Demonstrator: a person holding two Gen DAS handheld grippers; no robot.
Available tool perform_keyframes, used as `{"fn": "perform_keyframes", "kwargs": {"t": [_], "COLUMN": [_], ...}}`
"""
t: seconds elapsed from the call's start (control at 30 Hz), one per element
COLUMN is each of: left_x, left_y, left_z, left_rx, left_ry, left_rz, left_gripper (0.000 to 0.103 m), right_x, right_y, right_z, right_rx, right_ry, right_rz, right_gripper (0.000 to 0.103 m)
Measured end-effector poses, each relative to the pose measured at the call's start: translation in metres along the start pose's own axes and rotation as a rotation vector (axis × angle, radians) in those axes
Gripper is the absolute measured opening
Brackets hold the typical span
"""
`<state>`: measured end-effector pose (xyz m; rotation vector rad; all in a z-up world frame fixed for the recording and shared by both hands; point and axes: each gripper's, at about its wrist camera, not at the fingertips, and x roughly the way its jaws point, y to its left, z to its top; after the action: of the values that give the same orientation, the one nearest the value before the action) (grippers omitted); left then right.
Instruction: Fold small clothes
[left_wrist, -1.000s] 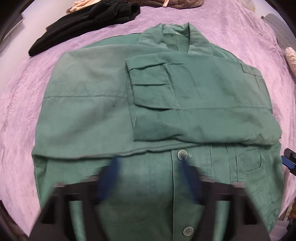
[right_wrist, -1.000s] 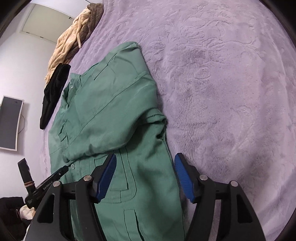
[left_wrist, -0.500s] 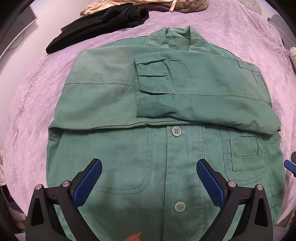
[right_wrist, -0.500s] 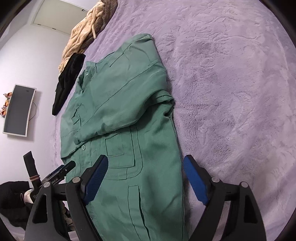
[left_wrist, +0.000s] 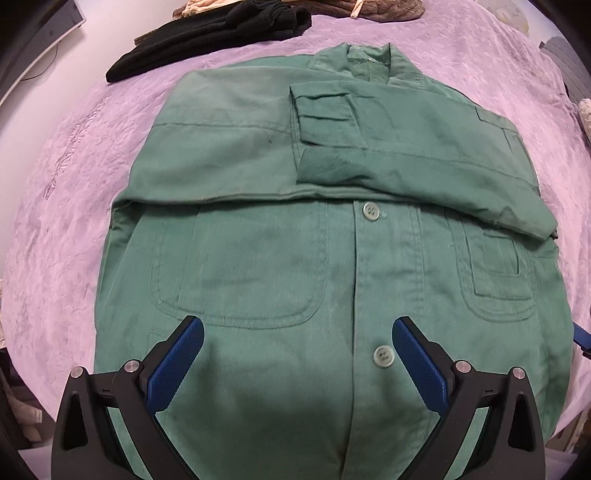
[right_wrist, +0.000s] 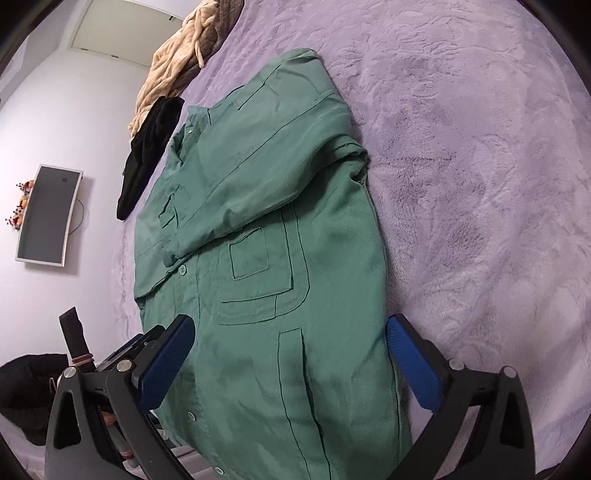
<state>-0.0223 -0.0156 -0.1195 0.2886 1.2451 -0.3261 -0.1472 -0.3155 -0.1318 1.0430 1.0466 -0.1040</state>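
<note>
Both hand-held grippers angled down over the green jacket (left_wrist: 280, 258): left hand-held gripper (left_wrist: 297, 354) spread, right hand-held gripper (right_wrist: 290, 354) opening, nothing pinched

The jacket (left_wrist: 258, 266) is plain green with matching green buttons (left_wrist: 370, 212). The bedspread (right_wrist: 480, 184) is lilac with an embossed pattern. Black garment (left_wrist: 207, 37), beige garment (right_wrist: 166, 70), blue pads (left_wrist: 177, 365).

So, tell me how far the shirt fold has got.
Done: both sleeves of the green shirt lie folded across its chest. In hand: nothing; the left gripper is open, the right gripper's jaws are opening, above the hem. Left: folding the bottom up.
</note>
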Motion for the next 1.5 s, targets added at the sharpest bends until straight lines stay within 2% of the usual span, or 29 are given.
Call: {"fn": "perform_keyframes", "kwargs": {"t": [0.1, 0.37, 0.6, 0.9, 1.13, 1.37, 1.5], "left_x": [0.003, -0.024, -0.048, -0.063, -0.061, -0.04, -0.019], "left_y": [0.005, 0.029, 0.05, 0.071, 0.112, 0.152, 0.17], "left_z": [-0.017, -0.056, -0.079, -0.108, -0.125, -0.129, -0.126], "left_rx": [0.019, 0.013, 0.01, -0.005, -0.078, -0.16, -0.226], "left_ry": [0.041, 0.045, 0.046, 0.072, 0.106, 0.138, 0.171], "left_rz": [-0.036, -0.071, -0.065, -0.06, -0.043, -0.05, -0.101], "left_gripper": [0.102, 0.102, 0.102, 0.102, 0.102, 0.102, 0.102], "right_x": [-0.001, -0.007, -0.028, -0.042, -0.055, -0.064, -0.057], "right_y": [-0.001, 0.016, 0.026, 0.031, 0.014, -0.015, -0.03], "right_z": [-0.016, -0.06, -0.086, -0.122, -0.141, -0.14, -0.135], "right_rx": [0.028, 0.055, 0.084, 0.136, 0.183, 0.213, 0.21], "right_ry": [-0.004, 0.01, -0.013, 0.006, 0.002, -0.023, -0.016], "right_rz": [0.002, -0.038, -0.044, -0.046, -0.072, -0.152, -0.19], "right_gripper": [0.103, 0.103, 0.103, 0.103, 0.103, 0.103, 0.103]}}
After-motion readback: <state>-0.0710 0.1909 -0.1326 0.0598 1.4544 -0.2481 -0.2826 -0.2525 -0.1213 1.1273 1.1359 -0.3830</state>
